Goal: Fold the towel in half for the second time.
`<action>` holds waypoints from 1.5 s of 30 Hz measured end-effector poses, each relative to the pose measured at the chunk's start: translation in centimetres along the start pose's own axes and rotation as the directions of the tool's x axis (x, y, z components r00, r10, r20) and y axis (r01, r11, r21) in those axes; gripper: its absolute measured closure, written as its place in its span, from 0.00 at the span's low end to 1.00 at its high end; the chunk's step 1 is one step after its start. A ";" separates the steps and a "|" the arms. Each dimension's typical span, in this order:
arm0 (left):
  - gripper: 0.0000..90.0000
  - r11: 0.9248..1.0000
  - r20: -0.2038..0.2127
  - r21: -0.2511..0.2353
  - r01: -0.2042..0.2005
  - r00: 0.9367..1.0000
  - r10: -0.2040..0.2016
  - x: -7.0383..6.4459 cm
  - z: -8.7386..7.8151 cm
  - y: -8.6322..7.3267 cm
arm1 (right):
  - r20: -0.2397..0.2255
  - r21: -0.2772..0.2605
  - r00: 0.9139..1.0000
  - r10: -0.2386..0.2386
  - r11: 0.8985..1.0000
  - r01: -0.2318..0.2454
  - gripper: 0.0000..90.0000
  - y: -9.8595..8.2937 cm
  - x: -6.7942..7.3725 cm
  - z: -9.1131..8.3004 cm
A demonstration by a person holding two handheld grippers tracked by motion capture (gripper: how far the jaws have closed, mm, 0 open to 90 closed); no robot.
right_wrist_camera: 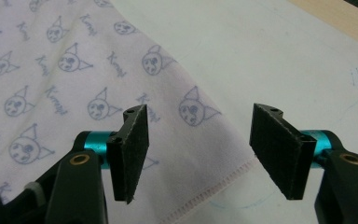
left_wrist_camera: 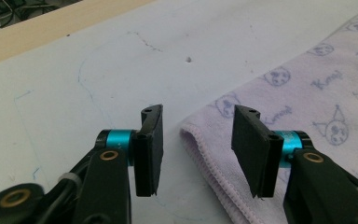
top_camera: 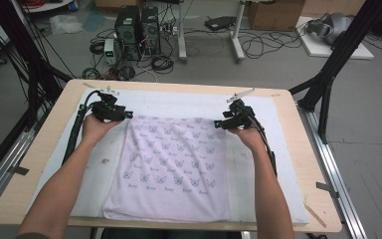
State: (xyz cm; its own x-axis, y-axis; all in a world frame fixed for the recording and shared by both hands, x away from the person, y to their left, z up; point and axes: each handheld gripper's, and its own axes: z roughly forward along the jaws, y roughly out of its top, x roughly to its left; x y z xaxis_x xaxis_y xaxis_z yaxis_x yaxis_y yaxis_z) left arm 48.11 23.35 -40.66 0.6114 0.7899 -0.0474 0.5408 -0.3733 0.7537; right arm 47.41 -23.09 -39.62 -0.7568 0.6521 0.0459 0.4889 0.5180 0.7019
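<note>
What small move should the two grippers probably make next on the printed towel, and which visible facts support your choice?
Probably close both grippers on the towel's far corners. The left gripper is open with the folded corner edge between its jaws, and the right gripper is open astride the stitched corner. The towel lies flat on the white mat, so pinching comes before any lifting or folding.

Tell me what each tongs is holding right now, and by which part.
Nothing is held. The left tongs stand open astride the towel's far left corner, and the right tongs stand open over its far right corner.
</note>
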 end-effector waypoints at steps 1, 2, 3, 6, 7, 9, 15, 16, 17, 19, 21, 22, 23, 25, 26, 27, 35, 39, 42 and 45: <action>0.61 1.000 -0.001 0.002 -0.003 1.000 0.003 0.0 0.1 0.0 | 0.001 0.002 1.000 0.010 1.000 -0.010 0.41 0.0 0.0 0.1; 0.61 1.000 0.000 0.001 0.000 1.000 0.000 0.0 0.2 -0.1 | 0.003 0.008 1.000 0.010 1.000 -0.010 0.41 -0.1 -0.2 0.2; 0.60 1.000 -0.001 0.003 0.002 1.000 -0.002 0.1 0.4 -0.1 | 0.004 0.013 1.000 0.012 1.000 -0.013 0.41 -0.2 -0.4 0.3; 0.58 1.000 0.002 0.015 0.027 1.000 -0.027 0.4 1.1 -0.4 | 0.005 0.036 0.999 0.036 0.999 -0.037 0.41 -0.6 -0.8 0.7; 0.56 0.999 0.003 0.024 0.041 0.999 -0.041 0.6 1.4 -0.6 | 0.004 0.034 0.999 0.043 0.999 -0.043 0.41 -0.7 -1.0 0.9; 0.53 0.997 0.015 0.043 0.070 0.997 -0.071 0.9 2.0 -0.9 | 0.001 0.035 0.998 0.065 0.997 -0.065 0.41 -0.9 -1.3 1.1; 0.76 0.997 0.094 0.059 0.042 0.994 -0.047 0.5 3.0 -1.3 | -0.028 0.065 0.990 0.137 0.989 -0.135 0.46 -1.9 -2.2 2.5; 0.86 0.998 0.108 0.057 0.022 0.994 -0.028 0.3 3.1 -1.2 | -0.039 0.069 0.989 0.143 0.988 -0.141 0.50 -2.0 -2.2 2.7; 0.96 0.999 0.108 0.054 0.007 0.994 -0.012 0.1 3.1 -1.2 | -0.052 0.074 0.988 0.148 0.987 -0.144 0.61 -2.1 -2.1 3.0; 0.97 0.999 0.103 0.037 0.007 0.995 -0.011 0.0 3.0 -1.0 | -0.106 0.070 0.983 0.147 0.988 -0.140 0.82 -2.3 -2.0 3.2; 0.98 1.000 0.078 0.021 0.008 0.997 -0.010 0.2 2.5 -0.9 | -0.122 0.071 0.983 0.137 0.989 -0.129 0.89 -2.2 -1.9 3.1; 0.98 1.000 0.074 0.002 0.017 0.997 -0.017 0.3 2.1 -0.7 | -0.120 0.074 0.984 0.133 0.989 -0.125 0.90 -2.1 -1.8 2.9; 0.98 1.000 0.071 -0.016 0.021 0.997 -0.019 0.4 1.7 -0.6 | -0.109 0.068 0.986 0.124 0.991 -0.117 0.91 -1.9 -1.7 2.7; 0.98 0.998 0.064 -0.055 0.023 0.998 -0.019 0.3 0.8 -0.1 | -0.097 0.037 0.990 0.106 0.994 -0.103 0.91 -1.5 -1.6 2.0; 0.98 0.997 0.065 -0.070 0.017 0.998 -0.013 0.3 0.4 0.0 | -0.088 0.021 0.991 0.098 0.995 -0.097 0.91 -1.3 -1.5 1.6; 0.98 0.997 0.066 -0.082 0.010 0.998 -0.004 0.2 -0.2 0.2 | -0.086 0.002 0.992 0.091 0.996 -0.091 0.91 -1.1 -1.4 1.1; 0.98 0.980 0.120 -0.200 -0.023 0.992 0.048 -1.0 -5.1 -0.5 | -0.080 -0.112 0.996 0.032 0.993 -0.040 0.90 -0.6 0.1 -3.5; 0.98 0.970 0.141 -0.238 -0.052 0.986 0.087 -2.6 -7.5 -2.4 | -0.110 -0.160 0.994 0.007 0.987 -0.024 0.90 -1.6 2.1 -5.4; 0.98 0.964 0.163 -0.254 -0.075 0.980 0.119 -4.1 -9.2 -4.5 | -0.138 -0.160 0.990 -0.028 0.987 0.005 0.90 -3.0 4.0 -6.1; 0.98 0.963 0.198 -0.257 -0.077 0.971 0.130 -5.4 -10.8 -7.1 | -0.180 -0.156 0.983 -0.032 0.988 0.004 0.89 -4.9 6.0 -6.8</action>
State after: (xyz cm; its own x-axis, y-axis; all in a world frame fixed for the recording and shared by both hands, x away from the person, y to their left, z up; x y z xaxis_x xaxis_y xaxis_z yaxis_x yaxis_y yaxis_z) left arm 34.74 26.96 -38.68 0.7789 0.6223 -0.0780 0.3257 -0.2952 0.8982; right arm 37.52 -25.51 -37.96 -0.8378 0.5248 0.1503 0.4123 0.4279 0.8043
